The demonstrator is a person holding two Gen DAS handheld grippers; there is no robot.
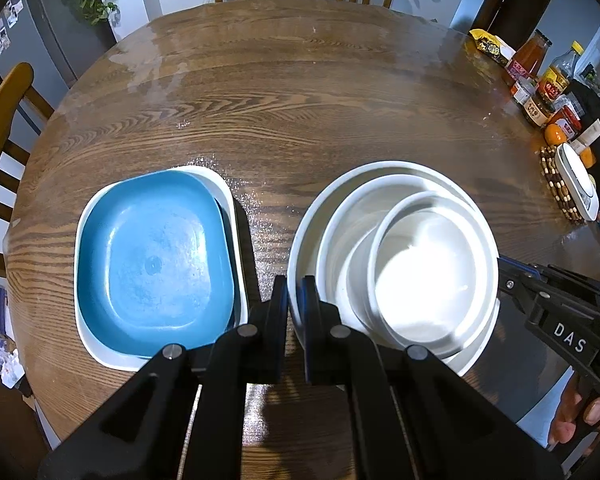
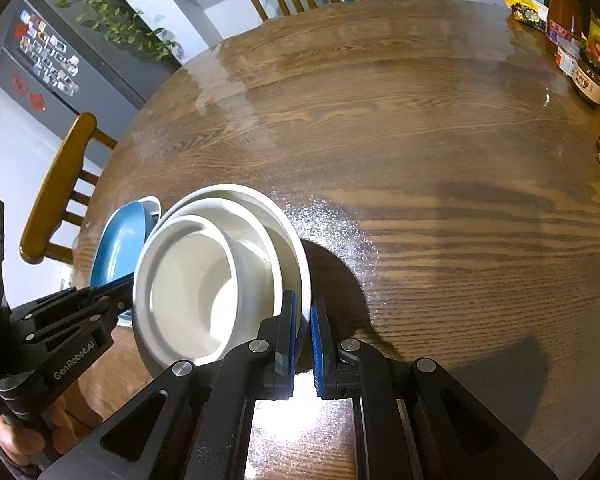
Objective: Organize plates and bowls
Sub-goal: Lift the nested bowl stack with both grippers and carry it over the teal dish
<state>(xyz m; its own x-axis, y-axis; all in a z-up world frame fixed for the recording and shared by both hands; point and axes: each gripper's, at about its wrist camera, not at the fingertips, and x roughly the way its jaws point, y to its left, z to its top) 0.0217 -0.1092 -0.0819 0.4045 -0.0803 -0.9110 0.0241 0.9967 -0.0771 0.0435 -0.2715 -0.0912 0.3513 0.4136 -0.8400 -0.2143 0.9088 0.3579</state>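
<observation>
Just left of the left tongs (image 1: 295, 300) a blue square plastic plate (image 1: 154, 258) lies nested in a white square dish (image 1: 236, 216) on the round wooden worktop (image 1: 300, 100). The left tongs are clamped on the near-left rim of the largest white round bowl (image 1: 304, 232), which holds two smaller white bowls (image 1: 424, 264). The right tongs (image 2: 304, 320) pinch that bowl's opposite rim, with jars and bottles (image 1: 540, 80) far off to their right.
</observation>
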